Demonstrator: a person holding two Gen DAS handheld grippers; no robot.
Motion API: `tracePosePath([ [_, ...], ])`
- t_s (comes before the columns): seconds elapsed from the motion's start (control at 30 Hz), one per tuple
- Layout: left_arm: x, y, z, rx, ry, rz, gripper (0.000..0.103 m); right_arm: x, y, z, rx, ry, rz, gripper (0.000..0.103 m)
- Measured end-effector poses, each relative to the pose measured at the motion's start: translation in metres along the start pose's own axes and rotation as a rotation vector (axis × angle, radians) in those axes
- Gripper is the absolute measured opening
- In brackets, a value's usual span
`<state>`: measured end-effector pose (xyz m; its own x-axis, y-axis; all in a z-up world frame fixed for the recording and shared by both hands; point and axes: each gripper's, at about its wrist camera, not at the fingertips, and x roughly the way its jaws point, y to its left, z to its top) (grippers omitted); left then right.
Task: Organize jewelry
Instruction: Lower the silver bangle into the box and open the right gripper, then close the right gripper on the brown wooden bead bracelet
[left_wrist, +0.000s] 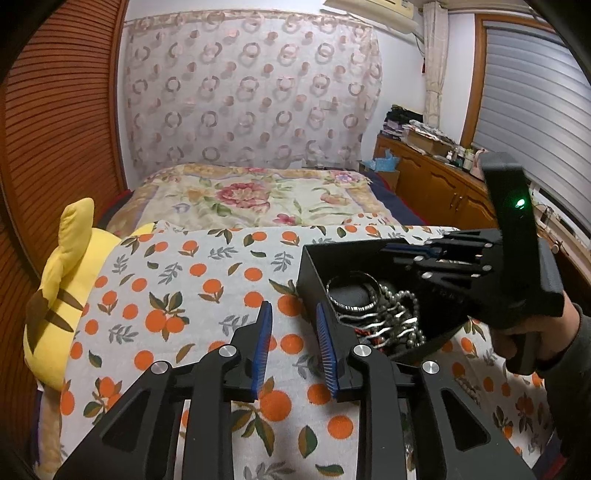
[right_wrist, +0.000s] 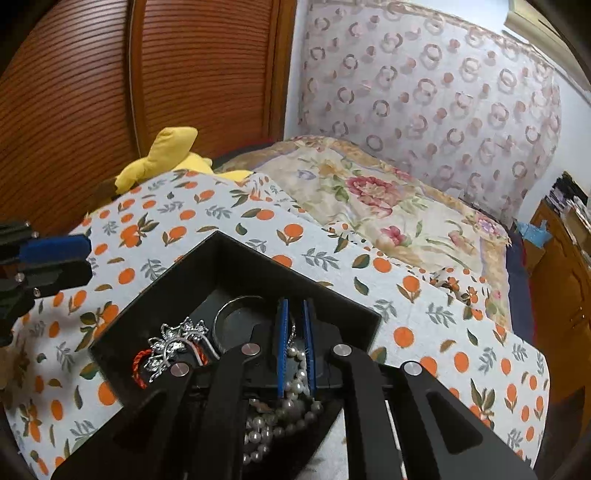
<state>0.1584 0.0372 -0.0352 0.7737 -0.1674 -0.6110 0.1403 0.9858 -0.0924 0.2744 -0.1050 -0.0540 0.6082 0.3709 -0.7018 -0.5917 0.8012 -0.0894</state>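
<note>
A black open box (left_wrist: 314, 273) sits on an orange-print cloth (left_wrist: 177, 295) and holds tangled jewelry: a silver bangle (left_wrist: 352, 293), grey bead strands (left_wrist: 400, 314) and a red cord (right_wrist: 138, 363). In the right wrist view the box (right_wrist: 236, 258) holds a silver tiara-like piece (right_wrist: 173, 343) and a pearl necklace (right_wrist: 280, 410). My right gripper (right_wrist: 294, 314) reaches inside the box, jaws nearly closed around a thin silver chain (right_wrist: 293, 334) and pearls. My left gripper (left_wrist: 291, 310) is open and empty, just left of the box's near corner.
A yellow plush toy (left_wrist: 62, 295) lies at the cloth's left edge. A floral blanket (left_wrist: 251, 195) covers the bed behind. A wooden slatted door (left_wrist: 55, 129) stands left; a wooden cabinet (left_wrist: 436, 181) with clutter stands right.
</note>
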Motion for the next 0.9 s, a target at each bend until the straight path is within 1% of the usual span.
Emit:
tracePosePath([
  [0.13,-0.008,-0.002,-0.01,0.005,0.002,-0.006,0.033,-0.024,0.001,-0.012,0.029,-0.026,0.0,0.011],
  [0.37,-0.021,-0.017,-0.035,0.039,0.022,-0.025,0.038,-0.07,0.014,-0.048,0.063,-0.048,0.006,0.011],
  [0.4,-0.022,-0.018,-0.038,0.044,0.024,-0.028,0.04,-0.076,0.017,-0.053,0.064,-0.051,0.007,0.011],
  [0.57,-0.033,-0.028,-0.051,0.068,0.03,-0.042,0.056,-0.097,0.031,-0.071,0.07,-0.059,0.005,0.011],
  [0.63,-0.036,-0.032,-0.055,0.08,0.03,-0.043,0.067,-0.103,0.034,-0.078,0.076,-0.059,0.003,0.011],
  [0.7,-0.04,-0.036,-0.06,0.09,0.031,-0.048,0.073,-0.108,0.036,-0.087,0.079,-0.054,0.001,0.011],
  [0.73,-0.041,-0.037,-0.062,0.094,0.034,-0.049,0.079,-0.109,0.037,-0.092,0.08,-0.047,-0.001,0.011],
  [0.9,-0.045,-0.043,-0.072,0.11,0.053,-0.038,0.09,-0.112,0.04,-0.113,0.106,-0.014,0.014,0.011],
])
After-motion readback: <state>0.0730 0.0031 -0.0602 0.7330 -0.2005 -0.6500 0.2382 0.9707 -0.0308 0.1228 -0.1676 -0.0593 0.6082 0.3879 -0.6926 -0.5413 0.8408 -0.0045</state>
